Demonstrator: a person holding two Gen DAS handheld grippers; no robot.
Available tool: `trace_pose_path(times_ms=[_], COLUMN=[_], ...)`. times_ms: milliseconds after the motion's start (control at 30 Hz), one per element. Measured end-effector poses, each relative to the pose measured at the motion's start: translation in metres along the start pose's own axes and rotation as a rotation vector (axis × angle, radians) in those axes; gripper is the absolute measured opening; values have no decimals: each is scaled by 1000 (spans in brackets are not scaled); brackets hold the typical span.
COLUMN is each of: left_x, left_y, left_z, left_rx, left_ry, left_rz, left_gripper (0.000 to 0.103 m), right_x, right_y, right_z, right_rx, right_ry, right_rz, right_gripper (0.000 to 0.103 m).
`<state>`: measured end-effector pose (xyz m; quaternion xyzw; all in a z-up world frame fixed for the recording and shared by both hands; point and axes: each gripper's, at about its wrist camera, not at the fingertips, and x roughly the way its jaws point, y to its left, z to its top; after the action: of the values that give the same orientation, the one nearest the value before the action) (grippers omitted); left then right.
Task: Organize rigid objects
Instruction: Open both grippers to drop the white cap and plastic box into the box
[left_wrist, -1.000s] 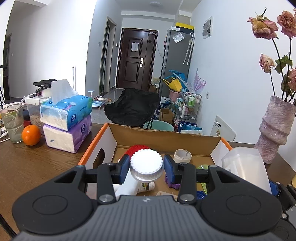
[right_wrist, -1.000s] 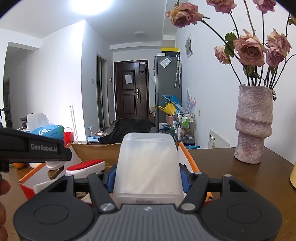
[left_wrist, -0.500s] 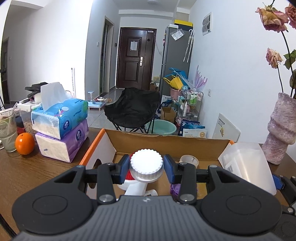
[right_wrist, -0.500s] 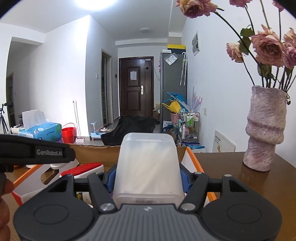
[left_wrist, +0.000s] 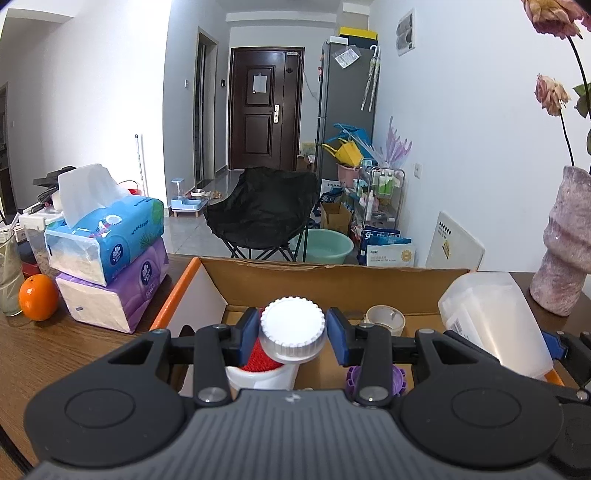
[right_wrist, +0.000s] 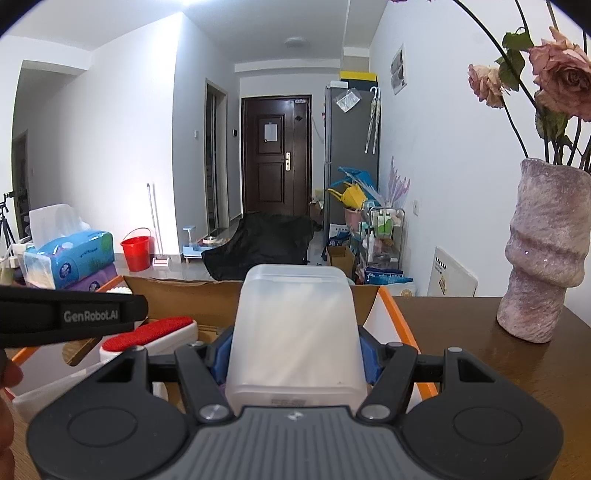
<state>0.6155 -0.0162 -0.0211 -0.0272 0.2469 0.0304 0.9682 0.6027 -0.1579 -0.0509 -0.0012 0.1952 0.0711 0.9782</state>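
My left gripper (left_wrist: 291, 334) is shut on a white bottle with a ribbed cap (left_wrist: 293, 329), held above the open cardboard box (left_wrist: 332, 275). Below it lies a white brush with a red pad (left_wrist: 260, 363); the brush also shows in the right wrist view (right_wrist: 147, 334). A small white cup (left_wrist: 385, 318) and a purple piece (left_wrist: 400, 380) lie in the box. My right gripper (right_wrist: 293, 356) is shut on a translucent plastic container (right_wrist: 295, 332), held over the right side of the box (right_wrist: 391, 314); the container also shows in the left wrist view (left_wrist: 487, 321).
Stacked tissue packs (left_wrist: 107, 251), an orange (left_wrist: 38, 302) and a glass (left_wrist: 8, 273) stand left of the box on the wooden table (left_wrist: 55, 354). A pink vase with dried roses (right_wrist: 543, 251) stands at the right. A black chair (left_wrist: 262, 210) is beyond the table.
Both views have tilted upward a little, so the box sits lower in frame. Both grippers keep their hold on the bottle and the container.
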Motion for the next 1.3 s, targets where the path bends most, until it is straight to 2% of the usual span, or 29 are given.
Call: trace_pose_path(times_ms=[100, 200, 267, 300, 333, 367, 933, 1300], left_x=[0, 1, -2, -3, -5, -8, -12, -49], left_y=[0, 2, 3, 4, 6, 8, 24, 19], left_z=[0, 1, 1, 2, 2, 2, 7, 10], left_rx=[5, 12, 18, 15, 9, 0, -32, 9], left_ry=[3, 4, -2, -11, -22, -35, -17, -23], left_rz=[-5, 1, 7, 18, 28, 38, 77, 52], left_gripper=[42, 50, 70, 89, 103, 103, 103, 103], right_x=[0, 2, 4, 4, 4, 2, -2, -45], right_y=[-2, -4, -5, -5, -4, -3, -7, -18], right_z=[2, 1, 1, 1, 1, 1, 6, 12], right_rx=[8, 7, 1, -2, -1, -2, -16, -3], right_ry=[12, 34, 56, 56, 51, 38, 36, 14], right_rz=[-3, -6, -8, -22, -39, -52, -67, -71], right_gripper=[64, 64, 67, 84, 94, 103, 103, 103])
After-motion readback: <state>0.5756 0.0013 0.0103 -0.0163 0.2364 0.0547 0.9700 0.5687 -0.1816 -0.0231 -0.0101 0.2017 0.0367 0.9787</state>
